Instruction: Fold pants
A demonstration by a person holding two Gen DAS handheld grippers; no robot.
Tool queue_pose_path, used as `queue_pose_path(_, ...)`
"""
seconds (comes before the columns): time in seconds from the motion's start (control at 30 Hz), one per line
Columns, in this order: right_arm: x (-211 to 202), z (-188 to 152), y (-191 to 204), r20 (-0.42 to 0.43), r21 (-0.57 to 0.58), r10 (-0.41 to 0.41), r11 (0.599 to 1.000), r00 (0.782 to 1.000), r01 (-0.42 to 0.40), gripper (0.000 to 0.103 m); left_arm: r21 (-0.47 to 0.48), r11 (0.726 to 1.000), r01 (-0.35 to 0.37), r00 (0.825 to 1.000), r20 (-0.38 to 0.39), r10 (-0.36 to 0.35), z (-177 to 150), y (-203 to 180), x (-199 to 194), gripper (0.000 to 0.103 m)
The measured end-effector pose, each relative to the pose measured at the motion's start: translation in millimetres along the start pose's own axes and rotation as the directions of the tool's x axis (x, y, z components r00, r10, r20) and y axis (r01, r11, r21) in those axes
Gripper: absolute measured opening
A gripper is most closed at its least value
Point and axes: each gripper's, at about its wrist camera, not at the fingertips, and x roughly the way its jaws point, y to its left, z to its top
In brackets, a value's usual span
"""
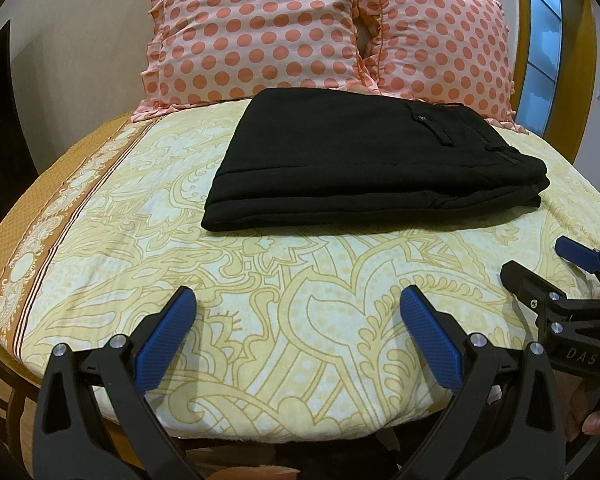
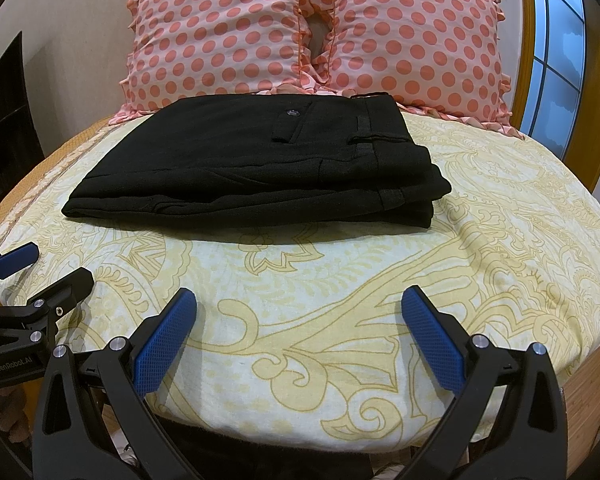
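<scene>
Nearest the cameras, the left gripper (image 1: pixel 298 300) and the right gripper (image 2: pixel 299 300) hover above the near edge of the bed (image 1: pixel 300 320), each with its jaws spread wide and holding nothing. The black arms of both are cut off by the lower frame edge. In the left wrist view the right gripper (image 1: pixel 540 264) enters from the right, only partly in frame; fingertips of the hand (image 1: pixel 592 424) holding it show dimly below it. Farther back, the pants (image 2: pixel 256 164), black and folded into a flat stack, lie on the yellow patterned bedsheet (image 2: pixel 340 280), well apart from both grippers. A button and belt loops show on the top layer. Behind them two dotted pillows (image 2: pixel 220 32) lean upright; the pants hide their lower edges.
</scene>
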Motion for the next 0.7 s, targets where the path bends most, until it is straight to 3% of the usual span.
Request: queue_pose_path(0.7,0.1,-0.3,0.4,0.001,0.001,-0.001,1.0,1.0,0.001,0.102,0.0,1.0,-0.001,1.0,0.0,0.001,0.0,-0.2,0.7,0.101)
